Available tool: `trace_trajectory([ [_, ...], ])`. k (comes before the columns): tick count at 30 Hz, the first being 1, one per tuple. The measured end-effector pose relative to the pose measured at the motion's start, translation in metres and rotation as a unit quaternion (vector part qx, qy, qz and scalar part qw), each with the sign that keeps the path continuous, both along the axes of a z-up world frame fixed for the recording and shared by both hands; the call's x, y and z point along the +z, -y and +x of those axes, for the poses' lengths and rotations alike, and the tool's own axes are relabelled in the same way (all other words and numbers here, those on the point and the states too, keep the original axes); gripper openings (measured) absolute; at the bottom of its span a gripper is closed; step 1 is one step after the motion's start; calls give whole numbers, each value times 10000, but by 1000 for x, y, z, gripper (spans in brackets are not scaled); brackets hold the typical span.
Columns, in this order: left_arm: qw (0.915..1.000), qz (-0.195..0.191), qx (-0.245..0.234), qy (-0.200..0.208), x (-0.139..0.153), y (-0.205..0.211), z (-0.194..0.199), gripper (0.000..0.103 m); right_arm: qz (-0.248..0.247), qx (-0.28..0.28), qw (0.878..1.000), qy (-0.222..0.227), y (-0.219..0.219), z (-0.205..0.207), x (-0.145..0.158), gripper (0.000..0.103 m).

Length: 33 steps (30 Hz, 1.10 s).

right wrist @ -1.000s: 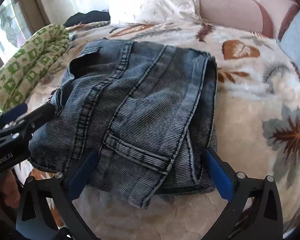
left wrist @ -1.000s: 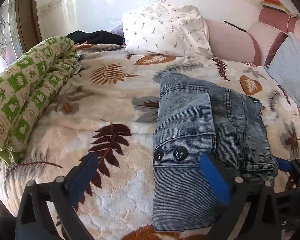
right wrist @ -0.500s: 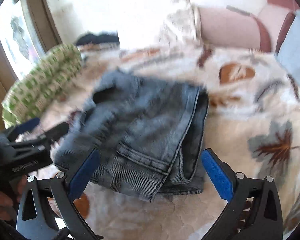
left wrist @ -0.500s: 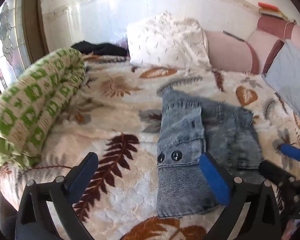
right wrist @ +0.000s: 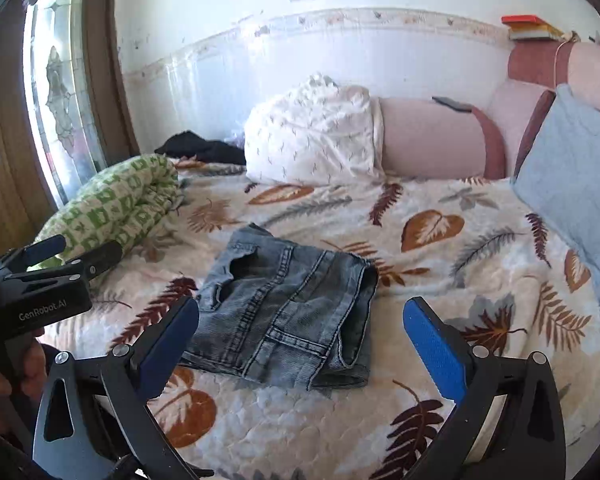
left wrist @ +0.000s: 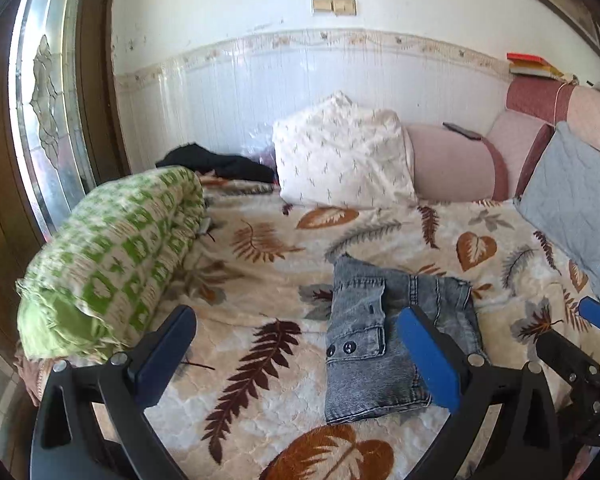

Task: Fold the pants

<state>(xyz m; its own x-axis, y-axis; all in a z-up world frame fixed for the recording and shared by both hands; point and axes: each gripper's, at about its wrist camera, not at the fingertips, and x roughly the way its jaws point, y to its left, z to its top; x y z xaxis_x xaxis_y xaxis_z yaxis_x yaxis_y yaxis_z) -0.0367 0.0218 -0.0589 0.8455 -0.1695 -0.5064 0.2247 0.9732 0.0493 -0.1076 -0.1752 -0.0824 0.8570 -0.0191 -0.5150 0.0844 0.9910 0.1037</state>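
The grey denim pants (left wrist: 384, 336) lie folded into a compact square on the leaf-patterned bedspread (left wrist: 268, 280); they also show in the right wrist view (right wrist: 288, 312). My left gripper (left wrist: 296, 356) is open and empty, held above the bed in front of the pants. My right gripper (right wrist: 300, 344) is open and empty, also raised above the pants. The right gripper shows at the right edge of the left wrist view (left wrist: 580, 344). The left gripper shows at the left of the right wrist view (right wrist: 52, 276).
A rolled green-and-white blanket (left wrist: 112, 260) lies along the bed's left side. A white pillow (left wrist: 340, 160), pink bolsters (left wrist: 452, 164) and a blue-grey cushion (left wrist: 576, 208) line the back and right. Dark clothing (left wrist: 216, 164) lies at the far corner. A window (left wrist: 48, 120) is at left.
Both grippers have pulled back and up from the folded pants, which look smaller and farther now. The pants stay in place on the bed.
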Motion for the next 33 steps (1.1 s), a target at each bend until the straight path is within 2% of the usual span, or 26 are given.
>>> trace_trajectory([
  [4,9998,23,88,194,15,-5,-14,103,44,14,9998,185,-9,-17,11,103],
  [15,9983,-86,459,356,38,-22,-30,103,-49,-45,9975,699,-27,-45,35,103],
  [33,9968,-155,687,371,46,-40,-30,103,-236,93,9962,827,-55,-42,41,103],
])
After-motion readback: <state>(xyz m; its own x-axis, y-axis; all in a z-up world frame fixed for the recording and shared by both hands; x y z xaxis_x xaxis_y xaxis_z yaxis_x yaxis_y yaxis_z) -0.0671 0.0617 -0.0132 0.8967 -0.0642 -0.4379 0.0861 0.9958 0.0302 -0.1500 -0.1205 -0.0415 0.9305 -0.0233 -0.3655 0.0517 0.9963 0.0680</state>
